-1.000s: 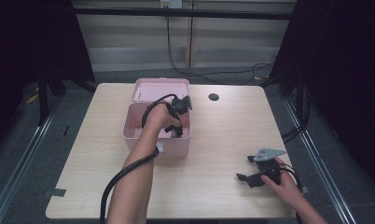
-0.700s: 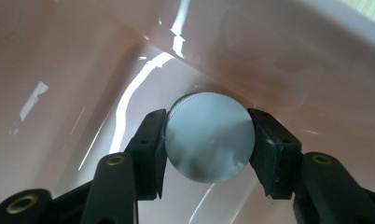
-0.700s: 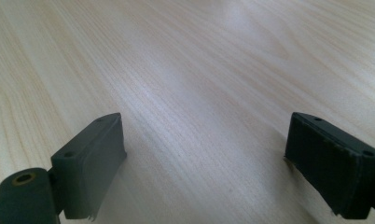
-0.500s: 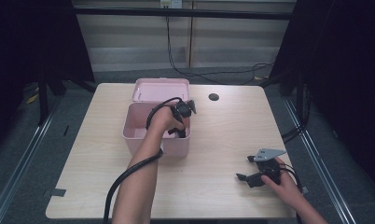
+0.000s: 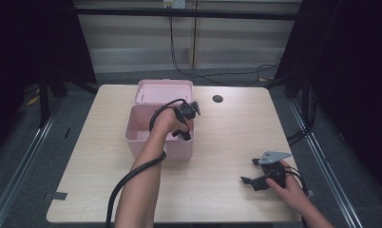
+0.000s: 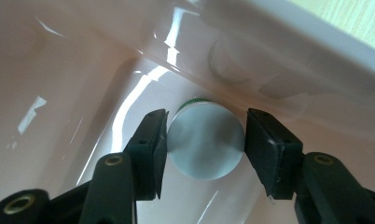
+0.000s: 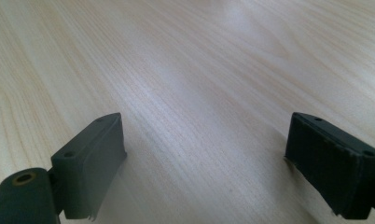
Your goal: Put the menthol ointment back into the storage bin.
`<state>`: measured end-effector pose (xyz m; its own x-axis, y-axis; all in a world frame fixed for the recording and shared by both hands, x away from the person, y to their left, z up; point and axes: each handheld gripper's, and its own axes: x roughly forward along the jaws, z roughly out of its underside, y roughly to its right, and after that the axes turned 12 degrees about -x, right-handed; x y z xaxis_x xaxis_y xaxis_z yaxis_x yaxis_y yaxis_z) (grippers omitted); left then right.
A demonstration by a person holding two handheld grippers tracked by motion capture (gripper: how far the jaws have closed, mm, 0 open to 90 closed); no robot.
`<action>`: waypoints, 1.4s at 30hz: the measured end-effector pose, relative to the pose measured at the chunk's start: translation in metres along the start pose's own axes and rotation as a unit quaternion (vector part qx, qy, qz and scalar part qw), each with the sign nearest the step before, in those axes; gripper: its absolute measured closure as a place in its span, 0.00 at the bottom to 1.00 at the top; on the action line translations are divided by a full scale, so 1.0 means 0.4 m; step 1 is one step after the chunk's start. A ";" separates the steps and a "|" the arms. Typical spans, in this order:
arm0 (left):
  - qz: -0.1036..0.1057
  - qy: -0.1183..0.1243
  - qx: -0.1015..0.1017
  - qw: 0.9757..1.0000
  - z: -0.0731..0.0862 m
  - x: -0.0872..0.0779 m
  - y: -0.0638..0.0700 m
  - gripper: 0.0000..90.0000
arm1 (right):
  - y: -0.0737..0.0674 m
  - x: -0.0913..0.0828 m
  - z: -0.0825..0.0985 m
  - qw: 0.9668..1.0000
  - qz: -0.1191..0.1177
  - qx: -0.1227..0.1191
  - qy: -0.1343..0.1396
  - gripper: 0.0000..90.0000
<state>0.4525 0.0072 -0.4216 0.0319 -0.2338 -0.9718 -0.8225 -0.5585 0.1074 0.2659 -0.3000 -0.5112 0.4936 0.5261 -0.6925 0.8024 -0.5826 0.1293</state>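
Pink box (image 6: 73,84) interior; round cap (image 6: 206,142), body hidden

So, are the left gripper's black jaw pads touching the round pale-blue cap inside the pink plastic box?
Touching. In the left gripper view, the left gripper has both pads against the sides of the round pale-blue cap, with no gap, low inside the pink plastic box.

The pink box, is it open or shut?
Open. The pink box has its lid flipped back, and the left claw reaches inside it.
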 end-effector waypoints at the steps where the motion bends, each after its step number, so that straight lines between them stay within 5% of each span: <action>1: 0.000 0.000 0.000 1.000 0.000 0.000 0.000 0.55 | 0.000 0.000 0.000 1.000 0.000 0.000 0.000 0.12; 17: -0.003 0.003 -0.012 1.000 0.001 0.002 -0.005 0.50 | 0.000 0.000 0.000 1.000 0.000 0.000 0.000 0.12; 31: -0.013 0.005 -0.049 0.999 0.006 -0.035 -0.011 0.35 | 0.000 0.000 0.000 1.000 0.000 0.000 0.000 0.12; 42: -0.015 0.012 -0.092 0.996 0.027 -0.086 -0.020 0.29 | 0.000 0.000 0.000 1.000 -0.002 -0.001 0.000 0.12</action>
<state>0.4520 0.0283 -0.3914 0.0702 -0.2313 -0.9703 -0.7026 -0.7020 0.1165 0.2660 -0.3000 -0.5112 0.4903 0.5284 -0.6932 0.8048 -0.5798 0.1272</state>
